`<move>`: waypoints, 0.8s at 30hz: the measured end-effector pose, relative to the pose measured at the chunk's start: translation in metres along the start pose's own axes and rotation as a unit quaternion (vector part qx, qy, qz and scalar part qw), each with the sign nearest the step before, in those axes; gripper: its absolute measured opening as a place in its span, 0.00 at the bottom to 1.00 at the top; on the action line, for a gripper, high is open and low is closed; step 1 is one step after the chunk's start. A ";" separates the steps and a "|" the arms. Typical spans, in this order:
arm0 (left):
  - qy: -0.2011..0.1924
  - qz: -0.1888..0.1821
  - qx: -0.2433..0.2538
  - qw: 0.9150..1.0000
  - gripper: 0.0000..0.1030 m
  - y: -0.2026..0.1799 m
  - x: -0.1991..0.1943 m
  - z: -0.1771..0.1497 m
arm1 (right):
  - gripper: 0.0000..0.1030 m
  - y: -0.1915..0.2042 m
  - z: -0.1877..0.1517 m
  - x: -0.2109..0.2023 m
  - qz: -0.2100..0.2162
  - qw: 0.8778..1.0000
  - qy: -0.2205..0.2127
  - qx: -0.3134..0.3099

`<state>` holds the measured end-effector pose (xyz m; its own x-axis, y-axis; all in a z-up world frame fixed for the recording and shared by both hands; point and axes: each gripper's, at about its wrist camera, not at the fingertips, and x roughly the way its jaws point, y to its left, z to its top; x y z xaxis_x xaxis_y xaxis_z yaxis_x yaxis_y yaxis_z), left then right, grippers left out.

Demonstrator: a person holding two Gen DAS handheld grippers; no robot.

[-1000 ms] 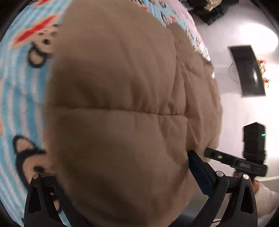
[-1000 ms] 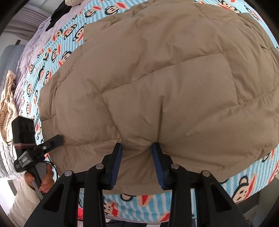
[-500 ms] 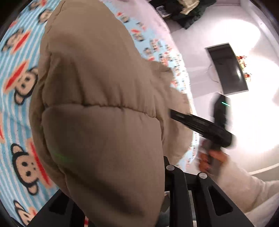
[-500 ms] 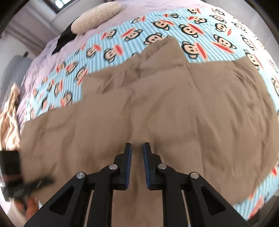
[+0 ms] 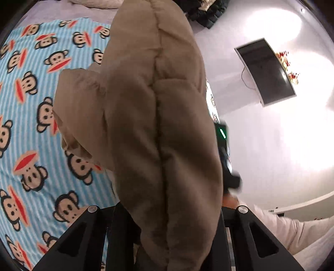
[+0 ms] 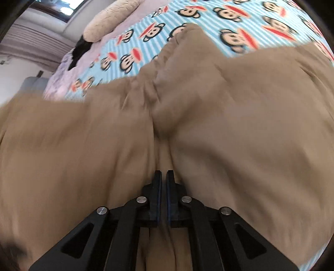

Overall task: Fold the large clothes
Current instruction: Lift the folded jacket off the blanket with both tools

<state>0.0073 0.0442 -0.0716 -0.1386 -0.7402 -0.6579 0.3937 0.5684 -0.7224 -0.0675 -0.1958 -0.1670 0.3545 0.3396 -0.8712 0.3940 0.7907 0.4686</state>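
A large tan quilted puffer garment (image 6: 229, 116) lies on a bed with a blue striped monkey-print sheet (image 6: 208, 23). My right gripper (image 6: 163, 177) is shut on a pinched fold of its near edge. In the left wrist view the same garment (image 5: 158, 125) hangs as a thick raised fold over the sheet (image 5: 31, 125). My left gripper (image 5: 167, 210) holds this fold between its fingers; the fingertips are hidden by the fabric. The right gripper's body (image 5: 225, 150) shows behind the fold.
A beige pillow (image 6: 110, 18) and a dark item (image 6: 81, 48) lie at the bed's head. Beside the bed are a white floor, a dark monitor (image 5: 267, 70) and dark clothes (image 5: 208, 12). The person's light trousers (image 5: 292, 229) are at lower right.
Both grippers have lifted the garment's edge and carried it forward over the bed. The right jaws have closed tighter on the fabric. The left view has swung, and the fold now stands upright.
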 end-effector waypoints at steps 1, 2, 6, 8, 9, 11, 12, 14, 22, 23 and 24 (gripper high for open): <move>0.005 0.004 0.004 1.000 0.24 -0.006 0.005 0.003 | 0.03 -0.006 -0.018 -0.010 0.009 1.000 0.004 0.005; 0.012 0.010 0.009 1.000 0.24 -0.012 0.008 0.006 | 0.03 -0.011 -0.034 -0.016 0.018 1.000 0.009 0.011; 0.035 0.024 0.024 0.999 0.24 -0.038 0.026 0.020 | 0.03 -0.029 -0.087 -0.009 0.040 0.997 0.047 0.048; 0.057 0.039 0.042 0.997 0.24 -0.057 0.044 0.025 | 0.03 -0.039 -0.099 0.008 0.051 0.994 0.059 0.074; 0.065 0.048 0.053 0.995 0.24 -0.067 0.054 0.026 | 0.03 -0.044 -0.099 0.015 0.054 0.993 0.060 0.087; 0.075 0.052 0.072 0.993 0.24 -0.082 0.067 0.027 | 0.03 -0.049 -0.096 0.017 0.066 0.990 0.066 0.106; 0.081 0.050 0.084 0.992 0.24 -0.093 0.079 0.026 | 0.03 -0.052 -0.095 0.012 0.073 0.989 0.066 0.108; 0.096 0.040 0.098 0.990 0.31 -0.110 0.101 0.035 | 0.03 -0.059 -0.094 -0.004 0.074 0.990 0.053 0.107; 0.139 -0.056 0.074 0.986 0.83 -0.113 0.179 0.054 | 0.53 -0.110 -0.112 -0.104 0.053 0.988 -0.030 0.143; 0.139 -0.051 0.068 0.987 0.83 -0.110 0.187 0.056 | 0.63 -0.111 -0.115 -0.115 0.049 0.988 -0.043 0.143; 0.139 -0.046 0.066 0.987 0.83 -0.110 0.192 0.054 | 0.67 -0.112 -0.119 -0.128 0.049 0.987 -0.059 0.140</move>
<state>-0.0134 -0.1803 -0.1070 -0.4165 -0.6488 -0.6368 0.4806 0.4375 -0.7601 -0.2574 -0.2671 -0.1255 0.4926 0.3331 -0.8039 0.5662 0.5789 0.5868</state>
